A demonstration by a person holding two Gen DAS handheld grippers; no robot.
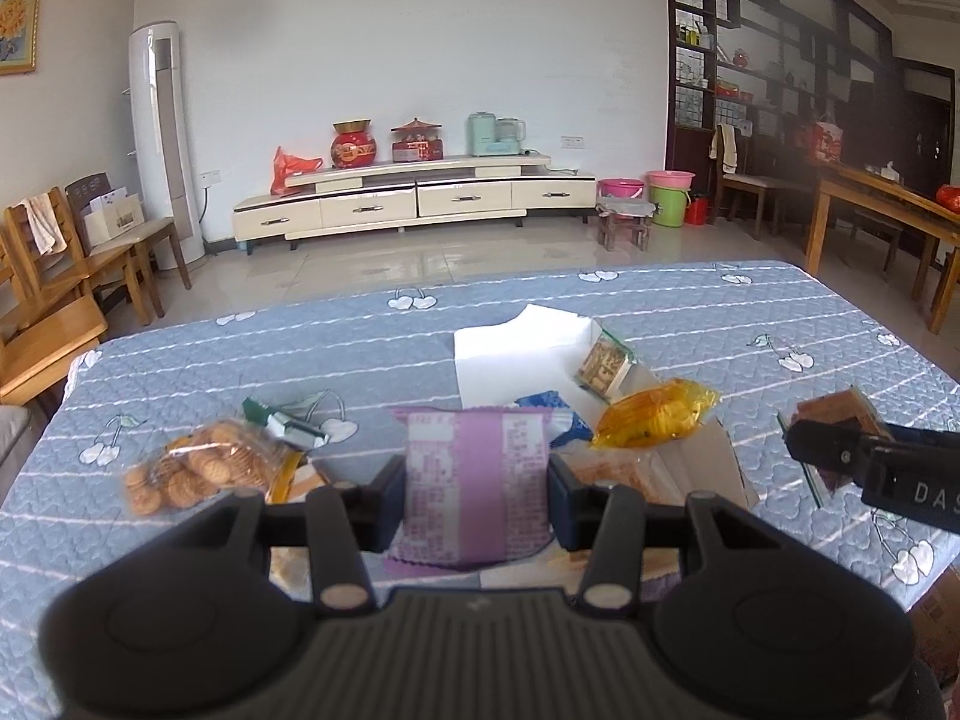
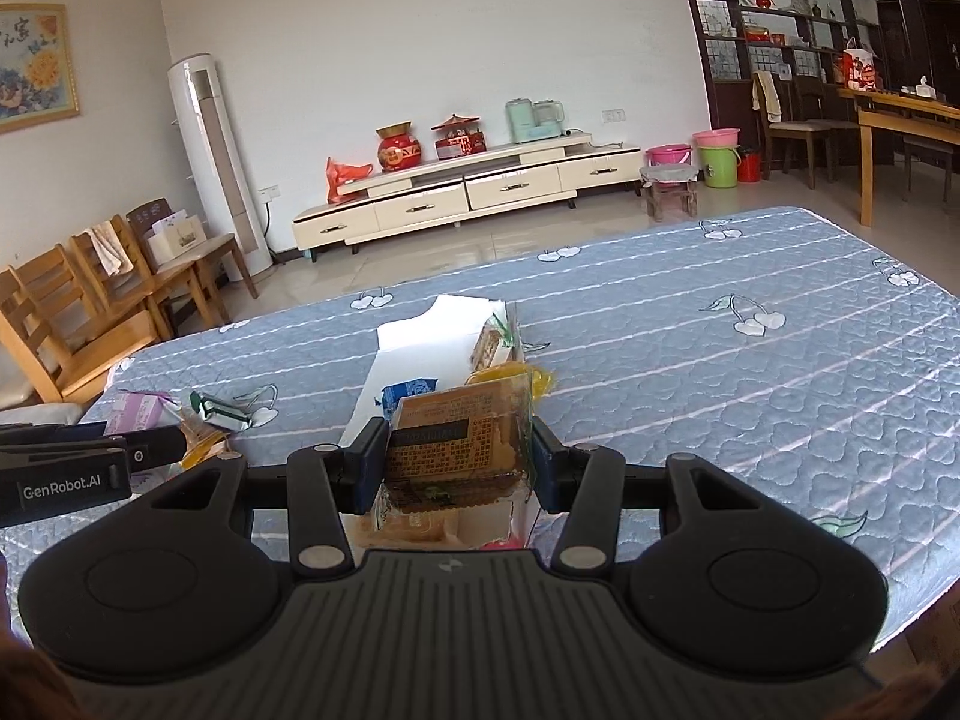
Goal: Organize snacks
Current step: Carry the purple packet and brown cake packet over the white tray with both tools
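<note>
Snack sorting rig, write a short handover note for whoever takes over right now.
Left gripper: shut on the purple packet, held above the table.
Right gripper: shut on the brown cracker pack, held over the cardboard box.
Box: open on the blue quilt; already holds a yellow bag, a blue packet and another cracker pack.
Still loose on the quilt: the cookie bag and a green-and-white wrapper.
Left: drop both held packs in, then gather the loose ones.

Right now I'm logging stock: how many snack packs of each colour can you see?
Purple: 1
Brown: 2
Yellow: 1
Blue: 1
Green-white: 1
Clear biscuit bag: 1
Total: 7
</note>
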